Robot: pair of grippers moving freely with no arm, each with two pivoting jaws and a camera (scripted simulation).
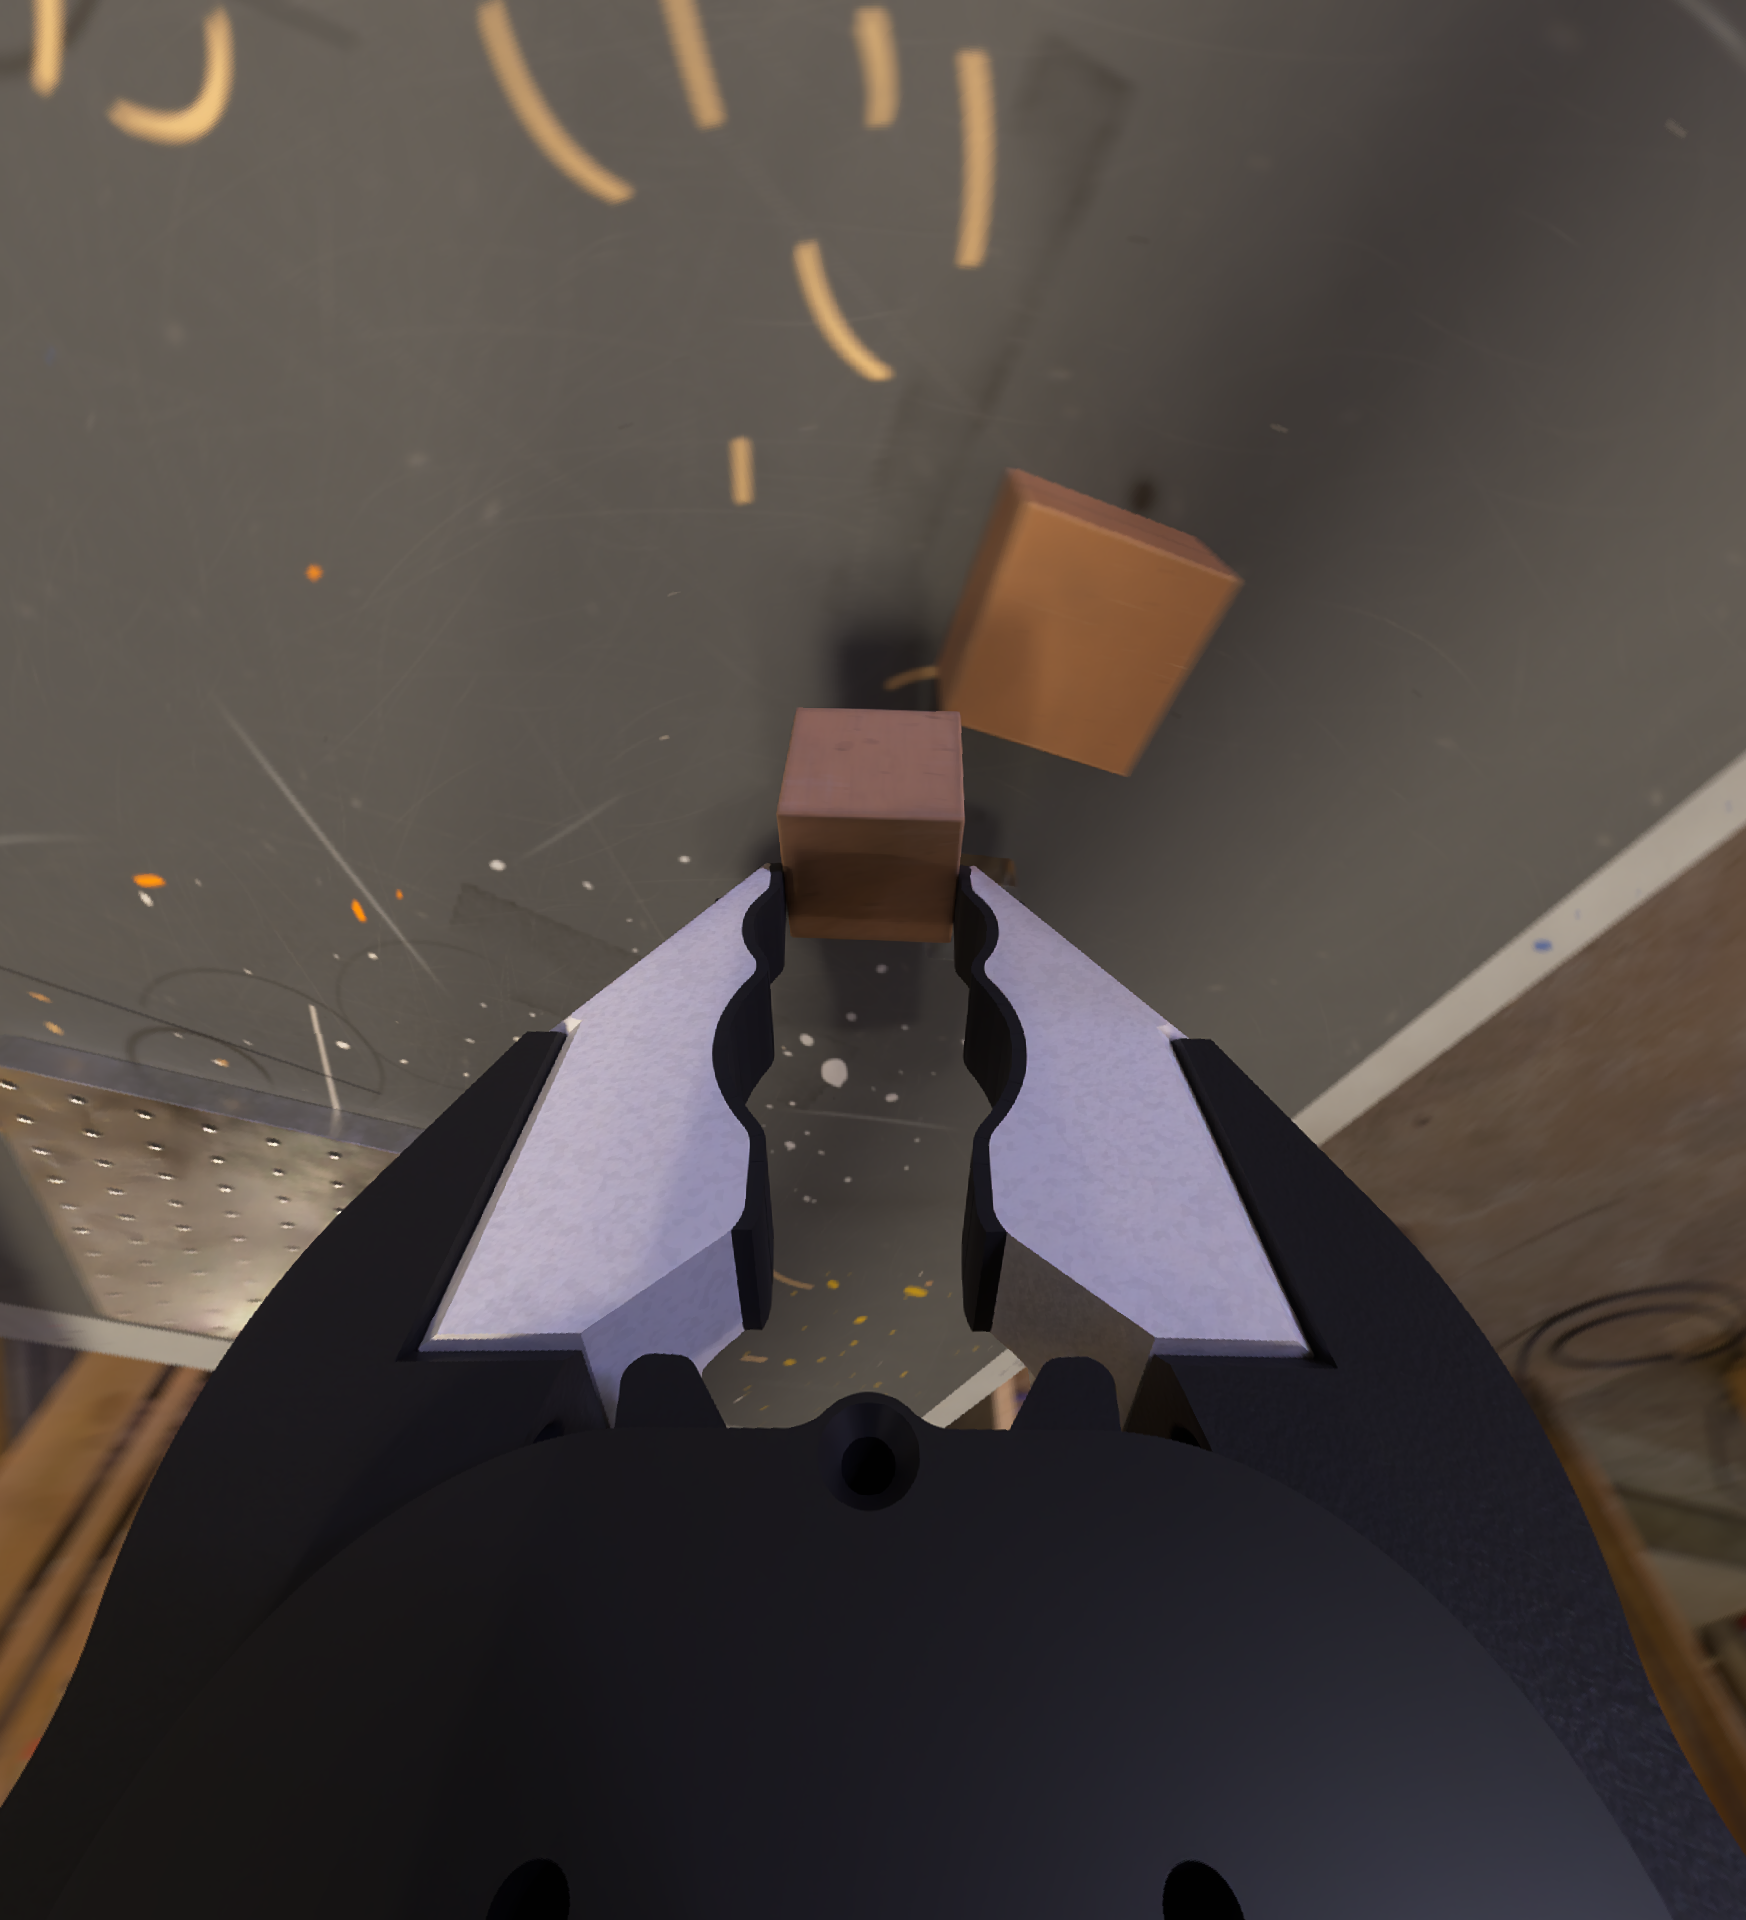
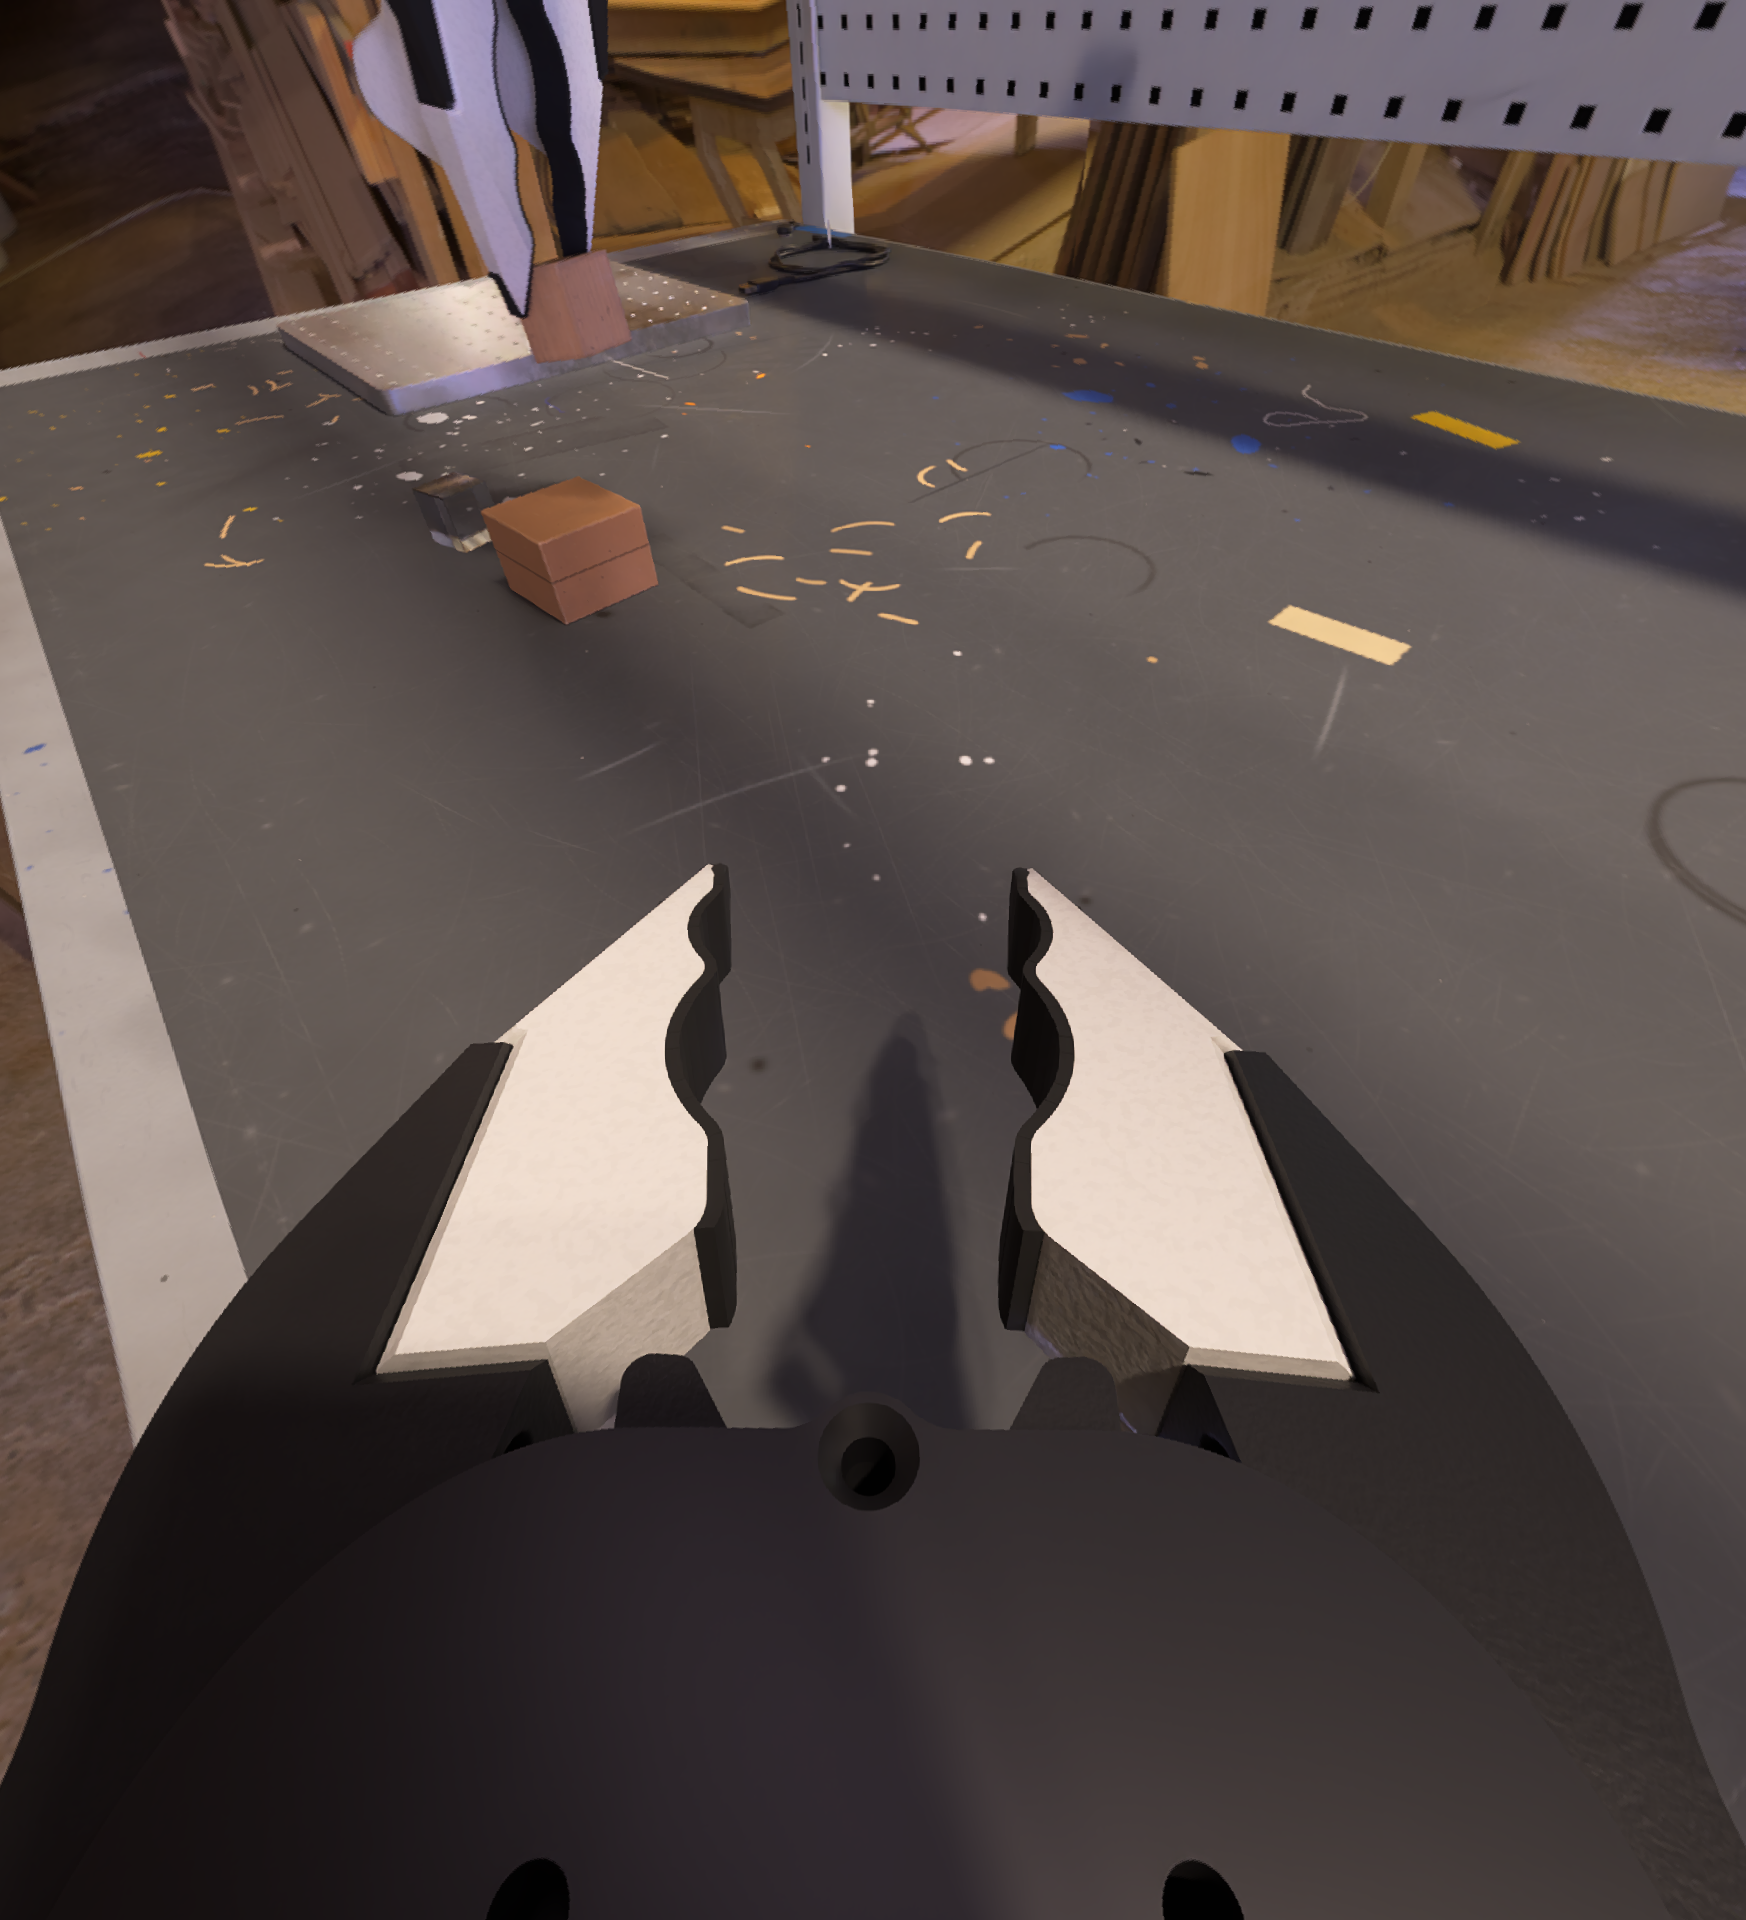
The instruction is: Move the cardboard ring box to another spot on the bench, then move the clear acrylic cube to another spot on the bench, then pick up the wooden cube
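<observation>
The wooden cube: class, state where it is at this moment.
The wooden cube is clamped between the left gripper's fingertips, held above the bench. In the right wrist view it hangs at far left, before the perforated metal plate, beyond the cardboard ring box.
</observation>
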